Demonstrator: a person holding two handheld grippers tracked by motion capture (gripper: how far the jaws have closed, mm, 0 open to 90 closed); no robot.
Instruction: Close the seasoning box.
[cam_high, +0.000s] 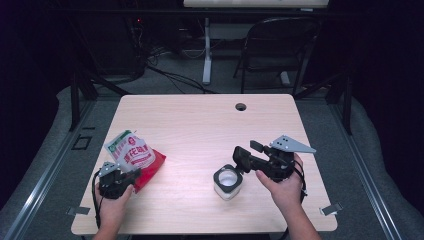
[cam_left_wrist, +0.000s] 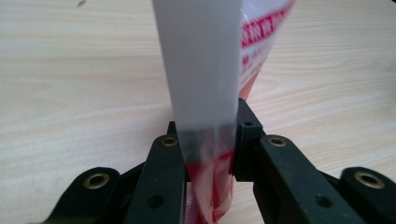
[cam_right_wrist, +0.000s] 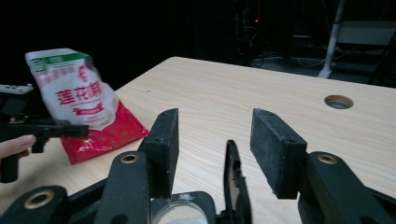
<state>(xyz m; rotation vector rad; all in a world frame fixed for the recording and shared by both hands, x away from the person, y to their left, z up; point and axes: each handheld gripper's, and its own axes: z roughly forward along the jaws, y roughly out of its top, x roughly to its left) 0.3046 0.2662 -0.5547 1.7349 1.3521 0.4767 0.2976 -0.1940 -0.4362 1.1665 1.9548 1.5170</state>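
Observation:
A red and white bag (cam_high: 132, 155) with red print stands tilted on the table's left side. My left gripper (cam_high: 131, 176) is shut on its lower edge; in the left gripper view the bag (cam_left_wrist: 205, 70) rises from between the pads of the left gripper (cam_left_wrist: 208, 128). A small white jar (cam_high: 227, 182) with a dark rim sits at the front right. My right gripper (cam_high: 246, 151) hovers open just above and behind it. In the right gripper view the jar (cam_right_wrist: 180, 212) lies below the right gripper (cam_right_wrist: 215, 135), its black flip lid (cam_right_wrist: 233, 182) standing upright between the jaws, touching neither. The bag (cam_right_wrist: 79, 102) is off to the left.
The light wooden table (cam_high: 200, 120) has a round cable hole (cam_high: 241, 106) near its far edge. A dark folding chair (cam_high: 280, 45) and a white desk leg (cam_high: 207, 50) stand beyond the table. Bare wood lies between the bag and the jar.

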